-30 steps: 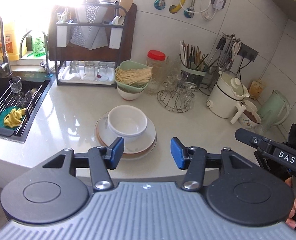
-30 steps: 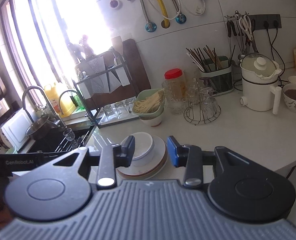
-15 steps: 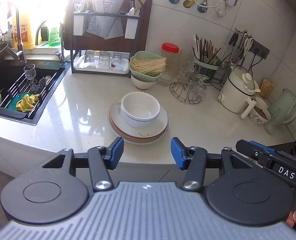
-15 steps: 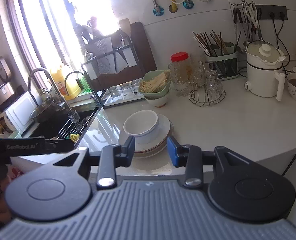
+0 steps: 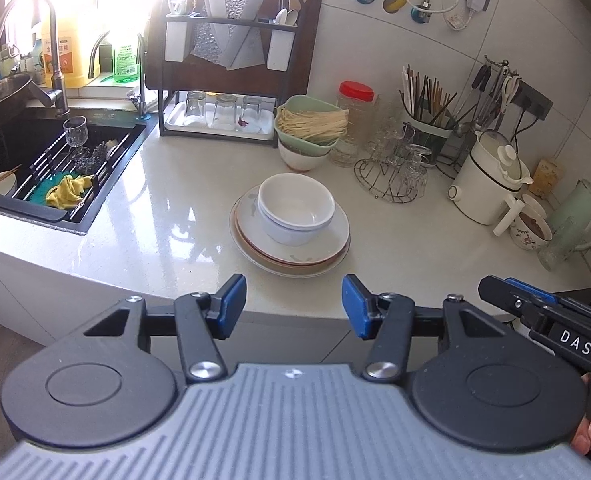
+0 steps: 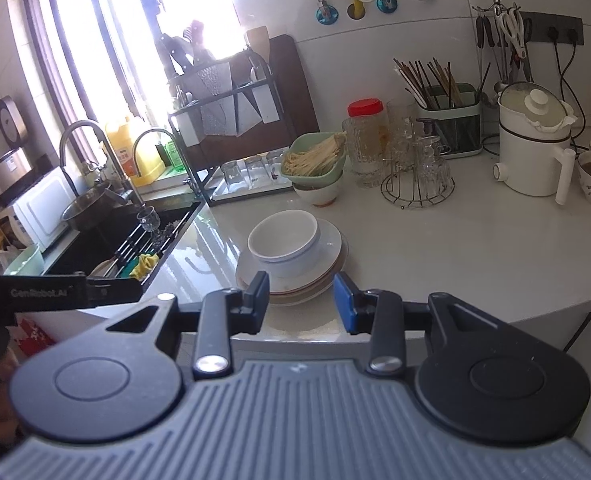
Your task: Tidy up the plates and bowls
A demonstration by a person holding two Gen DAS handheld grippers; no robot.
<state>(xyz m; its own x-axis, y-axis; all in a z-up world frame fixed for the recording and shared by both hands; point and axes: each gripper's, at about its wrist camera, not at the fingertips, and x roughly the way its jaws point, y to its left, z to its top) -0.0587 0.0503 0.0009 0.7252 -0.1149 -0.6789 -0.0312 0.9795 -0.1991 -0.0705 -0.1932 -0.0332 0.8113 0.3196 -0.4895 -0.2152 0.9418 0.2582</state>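
A stack of plates (image 5: 327,248) sits near the counter's front edge, with two nested white bowls (image 5: 295,208) on top. My left gripper (image 5: 293,306) hovers in front of the stack, short of the counter edge. Its jaws are opening and nothing is between them. In the right wrist view the same plates (image 6: 329,258) and bowls (image 6: 283,240) lie just beyond my right gripper (image 6: 301,302), which is open and empty, its fingertips flanking the near rim without touching it.
A black sink (image 5: 107,184) with a rack, a glass and a yellow cloth lies left. Behind the stack stand a green bowl of noodles (image 5: 309,128) on a white bowl, a wire glass holder (image 5: 395,172), a white pot (image 5: 491,176) and a shelf with upturned glasses (image 5: 223,112).
Both grippers have drawn back and sunk a little, so the stack now shows beyond the fingertips and the counter's front edge is in view. The left jaws stand slightly wider.
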